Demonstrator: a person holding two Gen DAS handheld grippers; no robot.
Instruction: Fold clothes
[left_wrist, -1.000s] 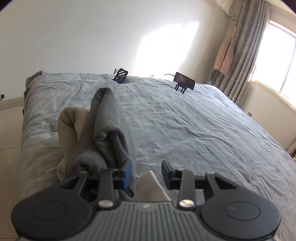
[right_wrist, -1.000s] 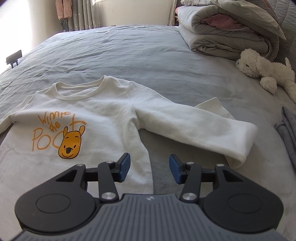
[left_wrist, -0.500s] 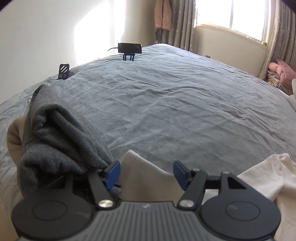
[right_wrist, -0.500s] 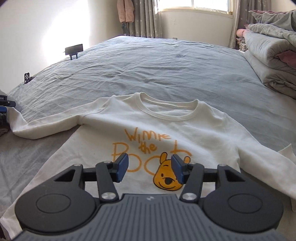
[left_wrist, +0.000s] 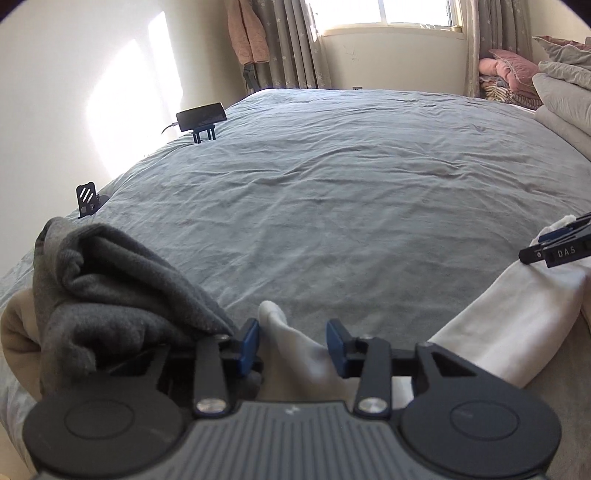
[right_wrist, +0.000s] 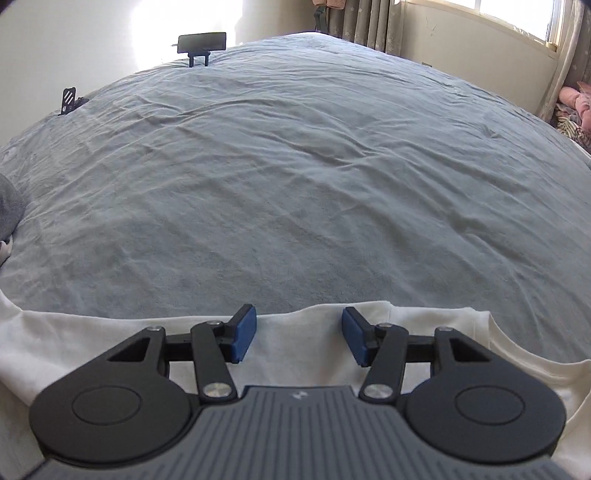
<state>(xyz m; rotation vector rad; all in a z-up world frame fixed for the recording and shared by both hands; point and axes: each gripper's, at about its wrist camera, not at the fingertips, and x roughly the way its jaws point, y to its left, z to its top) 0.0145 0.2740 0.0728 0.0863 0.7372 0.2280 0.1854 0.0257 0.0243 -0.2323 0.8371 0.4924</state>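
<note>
Left wrist view puts your left gripper (left_wrist: 291, 345) closing around the white sweatshirt's (left_wrist: 517, 317) cuff, which stands between its pads, not yet pinched. Beside the sweatshirt sits the grey garment pile (left_wrist: 110, 295). Your right gripper (right_wrist: 299, 338), jaws narrowing but empty, hovers over the shoulder edge. Next, I judge, pinch both and fold the sleeve inward. Beyond the sweatshirt stretches the bed (right_wrist: 295, 166).

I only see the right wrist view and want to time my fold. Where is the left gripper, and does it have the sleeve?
Observer: The left gripper has the white sleeve cuff between its jaws, which are closing. There is a gap on the cuff's right side.
Operator: Anything close by that could get caught?
Observer: A crumpled grey garment lies right against the gripper's left side, on top of a beige garment.
</note>
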